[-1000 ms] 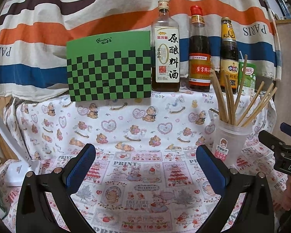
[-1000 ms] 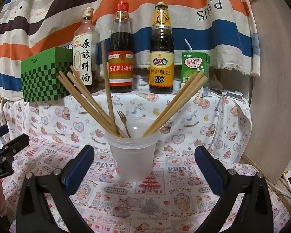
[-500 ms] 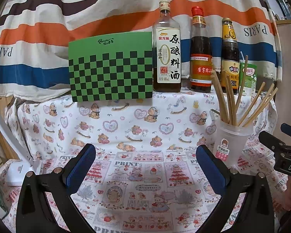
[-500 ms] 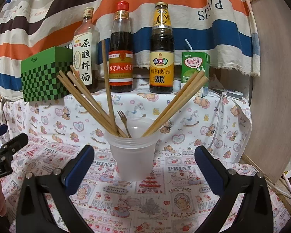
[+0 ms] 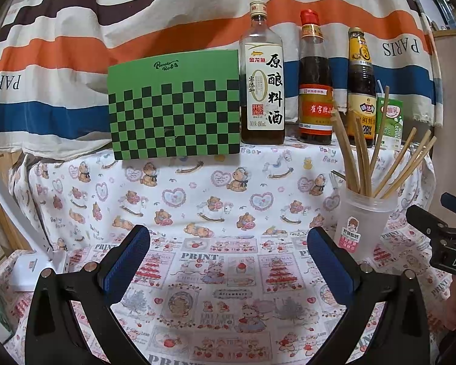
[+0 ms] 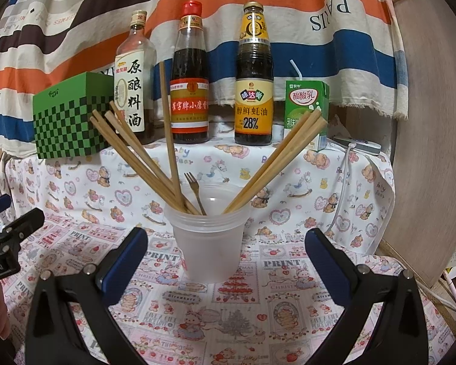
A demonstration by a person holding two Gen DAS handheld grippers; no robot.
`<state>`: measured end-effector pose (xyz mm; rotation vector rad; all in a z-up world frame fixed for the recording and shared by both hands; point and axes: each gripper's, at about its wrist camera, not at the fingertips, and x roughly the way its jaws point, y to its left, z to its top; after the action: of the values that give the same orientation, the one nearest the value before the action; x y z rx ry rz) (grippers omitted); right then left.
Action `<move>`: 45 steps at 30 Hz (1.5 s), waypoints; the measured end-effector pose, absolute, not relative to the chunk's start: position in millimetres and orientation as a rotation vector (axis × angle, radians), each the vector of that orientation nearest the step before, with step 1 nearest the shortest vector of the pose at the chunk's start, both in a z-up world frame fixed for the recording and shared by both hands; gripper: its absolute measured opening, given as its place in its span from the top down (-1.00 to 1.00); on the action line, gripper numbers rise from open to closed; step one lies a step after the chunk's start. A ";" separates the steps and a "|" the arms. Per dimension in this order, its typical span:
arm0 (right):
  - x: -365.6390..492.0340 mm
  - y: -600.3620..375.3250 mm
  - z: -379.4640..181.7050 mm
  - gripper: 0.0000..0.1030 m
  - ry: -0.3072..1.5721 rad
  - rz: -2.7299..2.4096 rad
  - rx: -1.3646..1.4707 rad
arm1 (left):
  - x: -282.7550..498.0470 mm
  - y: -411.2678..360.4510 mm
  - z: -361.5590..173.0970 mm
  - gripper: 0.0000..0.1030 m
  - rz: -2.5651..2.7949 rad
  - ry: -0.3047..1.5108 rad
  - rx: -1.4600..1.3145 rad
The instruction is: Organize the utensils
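Striped cloth [image 6: 76,30] hangs behind a desk [image 5: 228,273] draped in a printed bear cover, with a green checked box [image 5: 174,106], three bottles [image 6: 253,73] and a small drink carton [image 6: 307,109] ranged along the back. Nearer, a translucent cup [image 6: 209,243] stands upright on the cover, directly ahead of the right gripper [image 6: 226,261] and off to the right of the left gripper [image 5: 228,261]. Both sets of fingers are spread wide and hold nothing. Wooden chopsticks [image 6: 136,158] lean out of the cup in two fans, one left and one right, with a single stick nearly upright and a small fork [image 6: 194,191] among them. The load looks top-heavy: long sticks in a light plastic cup on soft, wrinkled cloth. A gripper brushing a splayed stick on the way in could lever the cup over and scatter everything. Closing on the cup wall too hard may buckle it. Pulling one chopstick out at an angle could drag its neighbours or the fork along. The two grippers are also near each other beside the cup, so they could collide.
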<state>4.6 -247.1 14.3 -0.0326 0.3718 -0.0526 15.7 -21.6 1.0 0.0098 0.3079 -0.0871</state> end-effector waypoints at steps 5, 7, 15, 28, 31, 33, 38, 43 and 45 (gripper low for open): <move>5.0 -247.2 13.9 -1.00 0.371 -0.053 -0.033 | 15.6 -21.6 1.3 -0.99 -0.086 0.307 0.009; 5.0 -247.2 13.8 -1.00 0.371 -0.052 -0.033 | 15.4 -20.7 1.0 -0.99 -0.077 0.306 0.005; 5.8 -247.6 12.8 -1.00 0.374 -0.051 -0.031 | 15.7 -19.9 0.4 -0.99 -0.073 0.306 0.003; 5.8 -247.5 12.8 -1.00 0.375 -0.052 -0.031 | 16.1 -20.1 0.6 -0.99 -0.074 0.306 0.004; 5.8 -247.6 12.8 -1.00 0.374 -0.052 -0.031 | 16.5 -20.0 0.7 -0.99 -0.073 0.307 0.005; 5.9 -247.7 12.8 -1.00 0.375 -0.051 -0.031 | 16.1 -20.6 0.5 -0.99 -0.073 0.308 0.006; 5.9 -247.7 12.8 -1.00 0.375 -0.052 -0.030 | 16.1 -20.8 0.4 -0.99 -0.073 0.308 0.007; 6.2 -248.1 12.2 -1.00 0.375 -0.051 -0.031 | 16.7 -20.7 0.1 -0.99 -0.072 0.309 0.008; 6.2 -248.2 12.5 -1.00 0.376 -0.051 -0.031 | 16.8 -20.5 0.0 -0.99 -0.072 0.308 0.008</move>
<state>6.2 -248.2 12.5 -0.0307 0.3757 -0.0511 16.8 -20.5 0.0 0.0081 0.3084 -0.0718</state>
